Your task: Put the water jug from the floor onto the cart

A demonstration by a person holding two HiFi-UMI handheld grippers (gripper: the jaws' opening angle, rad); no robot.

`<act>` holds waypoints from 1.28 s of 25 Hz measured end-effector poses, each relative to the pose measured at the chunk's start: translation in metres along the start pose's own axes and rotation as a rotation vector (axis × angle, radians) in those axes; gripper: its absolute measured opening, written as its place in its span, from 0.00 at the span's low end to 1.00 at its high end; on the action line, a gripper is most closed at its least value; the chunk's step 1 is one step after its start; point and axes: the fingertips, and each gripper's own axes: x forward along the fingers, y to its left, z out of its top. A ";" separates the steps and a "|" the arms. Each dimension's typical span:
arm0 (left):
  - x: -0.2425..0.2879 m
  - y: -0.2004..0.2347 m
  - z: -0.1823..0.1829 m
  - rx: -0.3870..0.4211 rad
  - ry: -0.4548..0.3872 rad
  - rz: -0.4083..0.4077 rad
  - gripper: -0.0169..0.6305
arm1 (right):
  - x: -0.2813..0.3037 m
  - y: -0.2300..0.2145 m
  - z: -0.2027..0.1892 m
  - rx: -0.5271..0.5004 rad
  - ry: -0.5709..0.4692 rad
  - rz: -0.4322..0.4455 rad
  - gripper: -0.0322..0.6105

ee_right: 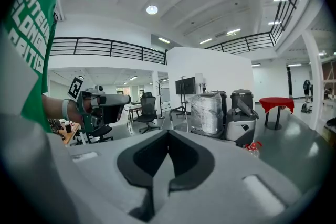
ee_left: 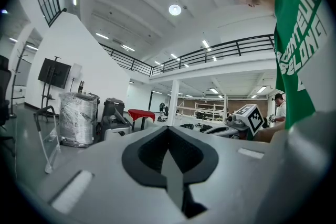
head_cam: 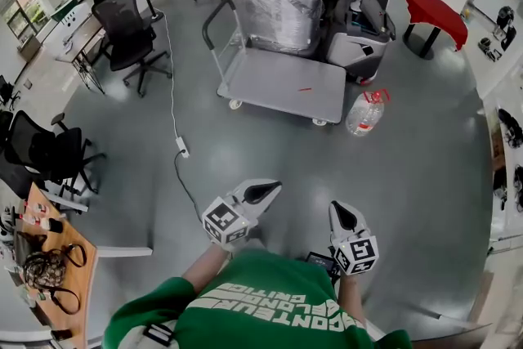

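The clear water jug [head_cam: 364, 112] with a red cap stands on the grey floor, just right of the cart's near right corner; it also shows small in the right gripper view [ee_right: 254, 148]. The grey platform cart [head_cam: 286, 84] has its handle [head_cam: 214, 29] at the left and a plastic-wrapped load [head_cam: 279, 0] at its far end. My left gripper [head_cam: 261, 192] and right gripper [head_cam: 343, 217] are held side by side close to my body, well short of the jug. Both are shut with nothing in them, as the left gripper [ee_left: 169, 131] and right gripper [ee_right: 168, 134] own views show.
A white power strip [head_cam: 182, 147] and its cable lie on the floor left of centre. Black office chairs [head_cam: 124, 33] stand at the left, a wooden desk [head_cam: 49, 257] at the lower left. A grey machine [head_cam: 359, 37] and a red table [head_cam: 435, 12] sit behind the jug.
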 end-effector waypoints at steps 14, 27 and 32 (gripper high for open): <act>0.003 -0.007 0.000 0.003 0.000 -0.001 0.05 | -0.006 -0.009 0.001 0.011 -0.015 -0.011 0.04; 0.006 -0.005 0.002 0.005 -0.011 0.006 0.05 | -0.006 -0.010 0.002 0.007 -0.015 -0.009 0.04; 0.007 -0.008 -0.002 0.001 -0.003 -0.005 0.05 | -0.005 -0.008 -0.001 0.017 -0.010 -0.008 0.04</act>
